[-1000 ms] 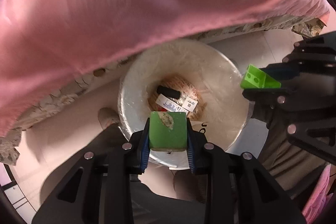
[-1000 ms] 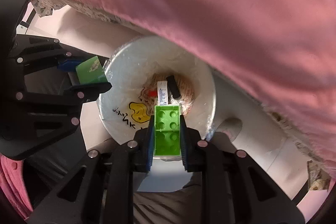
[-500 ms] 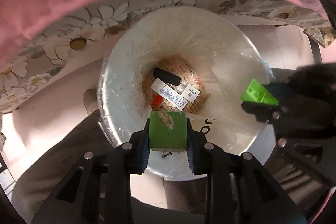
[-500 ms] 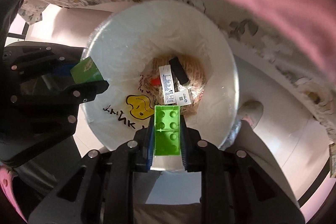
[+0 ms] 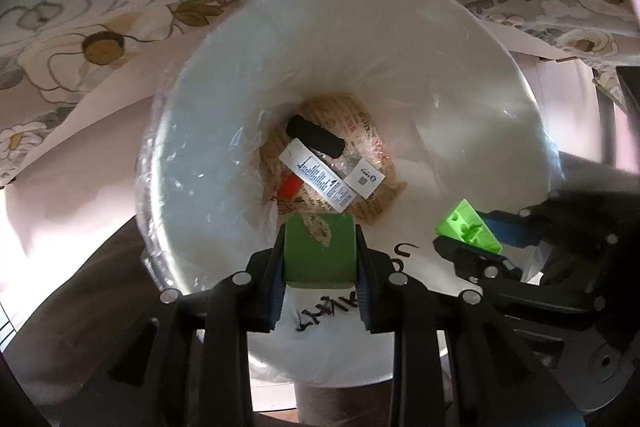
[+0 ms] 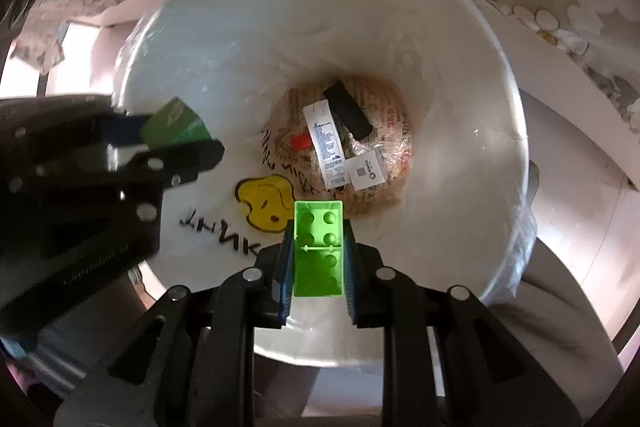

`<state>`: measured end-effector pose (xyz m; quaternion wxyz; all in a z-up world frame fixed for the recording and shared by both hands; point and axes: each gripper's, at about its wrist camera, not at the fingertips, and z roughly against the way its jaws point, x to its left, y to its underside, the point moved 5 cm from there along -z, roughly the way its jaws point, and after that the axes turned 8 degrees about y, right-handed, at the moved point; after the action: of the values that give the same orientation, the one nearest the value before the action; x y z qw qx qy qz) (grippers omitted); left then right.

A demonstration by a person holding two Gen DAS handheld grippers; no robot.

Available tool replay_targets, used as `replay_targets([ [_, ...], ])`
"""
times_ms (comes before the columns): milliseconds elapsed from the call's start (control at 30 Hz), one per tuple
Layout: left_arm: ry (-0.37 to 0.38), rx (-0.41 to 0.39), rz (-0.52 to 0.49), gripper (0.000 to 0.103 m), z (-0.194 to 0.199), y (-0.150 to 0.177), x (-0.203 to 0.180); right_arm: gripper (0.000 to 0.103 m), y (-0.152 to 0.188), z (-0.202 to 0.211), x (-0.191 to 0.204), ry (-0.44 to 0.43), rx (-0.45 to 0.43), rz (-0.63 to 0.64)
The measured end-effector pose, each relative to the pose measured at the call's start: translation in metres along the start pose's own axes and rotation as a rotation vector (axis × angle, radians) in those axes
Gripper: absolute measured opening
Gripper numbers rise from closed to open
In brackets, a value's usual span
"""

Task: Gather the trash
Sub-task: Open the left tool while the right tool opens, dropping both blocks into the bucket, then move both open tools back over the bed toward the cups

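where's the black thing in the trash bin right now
The black object lies at the bottom of the white bin, beside the long white label, on the printed wrapper.

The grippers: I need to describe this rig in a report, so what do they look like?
Both the left gripper and the right gripper are matte black plastic, with angular linkage arms that have triangular cut-outs and round silver pins at the joints. The fingers carry ribbed blue pads on their inner faces. Faint lettering shows on the left gripper's side, unreadable. No cables or sleeves show.

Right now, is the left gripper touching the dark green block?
Touching. In the left wrist view, the left gripper has both fingers pressed against the sides of the dark green block.
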<state>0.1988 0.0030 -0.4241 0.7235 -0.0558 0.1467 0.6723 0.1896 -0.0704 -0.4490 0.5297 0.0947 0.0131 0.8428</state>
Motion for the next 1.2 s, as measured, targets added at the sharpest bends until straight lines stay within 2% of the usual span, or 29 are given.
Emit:
replay_targets([
  [200,-0.001,0.017,0.018,0.032,-0.012,-0.003,0.004,0.025,-0.002,-0.005,0.003,-0.003,0.016,0.004],
  [267,0.007,0.019,0.024,0.035,-0.012,-0.004,0.004,0.049,-0.002,-0.004,0.001,0.02,0.021,0.004],
  [300,0.008,0.017,0.025,0.039,-0.012,-0.005,0.005,0.051,-0.002,-0.004,0.0,0.029,0.018,0.005],
  [867,-0.011,0.012,0.008,0.04,-0.008,-0.001,0.004,0.051,0.0,0.006,0.0,0.038,-0.022,0.023],
  [1200,-0.028,-0.037,-0.01,0.04,0.021,0.012,0.0,0.051,0.016,0.035,0.004,0.079,-0.061,0.055],
])
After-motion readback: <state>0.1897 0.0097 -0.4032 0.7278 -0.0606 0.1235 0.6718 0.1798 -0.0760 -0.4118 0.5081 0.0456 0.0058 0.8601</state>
